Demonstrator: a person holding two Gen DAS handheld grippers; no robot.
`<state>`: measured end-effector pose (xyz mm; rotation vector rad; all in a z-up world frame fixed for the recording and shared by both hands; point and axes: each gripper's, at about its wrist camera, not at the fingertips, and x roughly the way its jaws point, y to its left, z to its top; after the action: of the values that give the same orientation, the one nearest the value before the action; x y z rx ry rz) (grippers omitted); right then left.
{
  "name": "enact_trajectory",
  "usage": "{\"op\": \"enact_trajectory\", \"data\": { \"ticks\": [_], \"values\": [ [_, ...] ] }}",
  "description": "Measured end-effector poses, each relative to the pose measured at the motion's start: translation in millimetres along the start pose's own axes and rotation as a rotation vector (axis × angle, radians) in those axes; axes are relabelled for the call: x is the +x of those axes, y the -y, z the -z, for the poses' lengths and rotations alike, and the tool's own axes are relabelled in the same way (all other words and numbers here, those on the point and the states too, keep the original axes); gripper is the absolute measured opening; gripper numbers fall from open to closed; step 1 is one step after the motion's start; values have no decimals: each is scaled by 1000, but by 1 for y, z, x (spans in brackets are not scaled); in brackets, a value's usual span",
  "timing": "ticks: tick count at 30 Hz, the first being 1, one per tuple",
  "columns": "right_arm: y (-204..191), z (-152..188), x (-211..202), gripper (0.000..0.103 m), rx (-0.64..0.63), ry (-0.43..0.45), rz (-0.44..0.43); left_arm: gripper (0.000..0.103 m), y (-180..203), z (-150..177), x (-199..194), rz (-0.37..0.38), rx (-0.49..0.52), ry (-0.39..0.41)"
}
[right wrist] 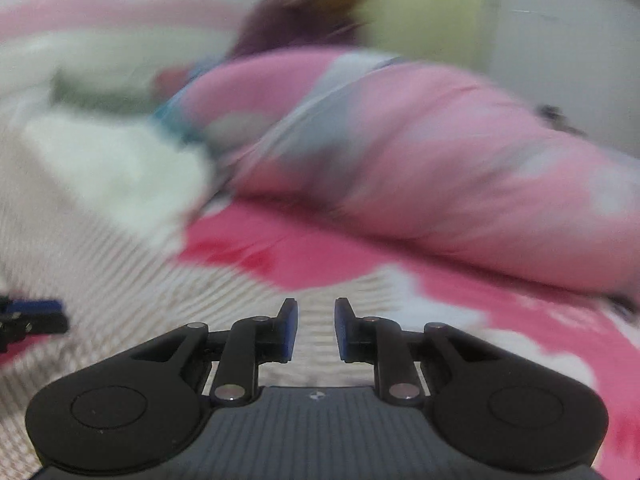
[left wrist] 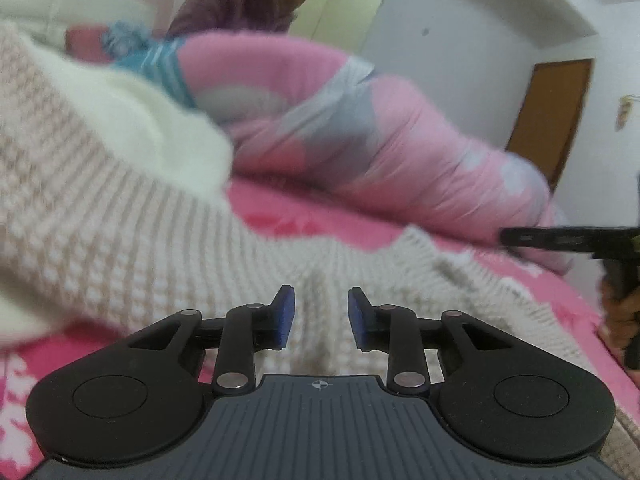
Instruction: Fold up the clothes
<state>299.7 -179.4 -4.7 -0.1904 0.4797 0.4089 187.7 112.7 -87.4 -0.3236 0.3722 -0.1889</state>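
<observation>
Nearest the lens in the left wrist view: left gripper (left wrist: 321,312), blue pads (left wrist: 285,316) narrowly parted, nothing pinched between them, cream knit showing through the gap. Below and ahead of it, beige knit sweater (left wrist: 120,224), spread over the pink bedspread (left wrist: 304,216), reaching from the near edge of the bed up toward the far left, a sleeve-like part trailing toward the right edge. On top of the sweater at the left, a fluffy white garment (left wrist: 160,128), blurred. Behind that, a blue and white striped piece (left wrist: 164,64), partly hidden. Along the far side of the bed, a rolled pink and grey quilt (left wrist: 380,136). At the right edge of the same view, right gripper (left wrist: 568,240) seen side-on, dark fingers pointing left above the bedspread, a hand (left wrist: 624,312) below it.

Right wrist view heavily smeared by motion. Right gripper (right wrist: 316,328) with 2 blue pads narrowly apart, empty, knit fabric (right wrist: 120,264) visible through the gap; cannot tell whether touching. Tip of the left gripper (right wrist: 32,316) at the left edge, over the sweater. Pink bedspread (right wrist: 320,256) just beyond, quilt (right wrist: 440,160) further back.

Beyond the bed, a person (left wrist: 240,4) in a purple top, bent forward. Brown door (left wrist: 556,116) on the right wall.
</observation>
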Motion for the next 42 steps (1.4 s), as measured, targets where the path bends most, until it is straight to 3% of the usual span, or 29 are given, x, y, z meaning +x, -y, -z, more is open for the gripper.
{"op": "enact_trajectory", "data": {
  "ticks": [3,5,7,10,15,19,22,26,29,30,32,36,40,42],
  "values": [
    [36,16,-39,21,96,-7,56,30,9,1,10,54,16,-65],
    [49,38,-54,21,110,-43,77,30,21,7,19,43,77,-124],
    [58,64,-52,21,130,-115,89,30,27,13,29,0,119,-180],
    [60,109,-27,21,100,-290,135,30,24,14,29,0,112,-184],
    [49,104,-33,21,30,-217,162,30,23,15,28,1,105,-186],
    [71,85,-17,21,74,-150,220,30,24,14,28,0,103,-189],
    [106,103,22,21,140,-254,326,30,21,13,30,15,82,-194],
    [138,94,11,21,333,-210,308,30,20,13,30,17,77,-196],
    [150,85,9,21,377,-158,304,30,22,13,30,12,85,-196],
    [155,86,15,21,387,-170,314,30,22,13,30,13,83,-196],
    [165,95,39,20,388,-280,364,30,20,13,31,21,73,-196],
    [157,85,28,21,352,-273,409,30,16,13,31,30,50,-198],
    [125,85,-32,21,269,-182,298,30,18,13,31,25,63,-199],
    [110,102,-43,21,223,-215,239,30,18,13,31,24,66,-199]
  ]
}}
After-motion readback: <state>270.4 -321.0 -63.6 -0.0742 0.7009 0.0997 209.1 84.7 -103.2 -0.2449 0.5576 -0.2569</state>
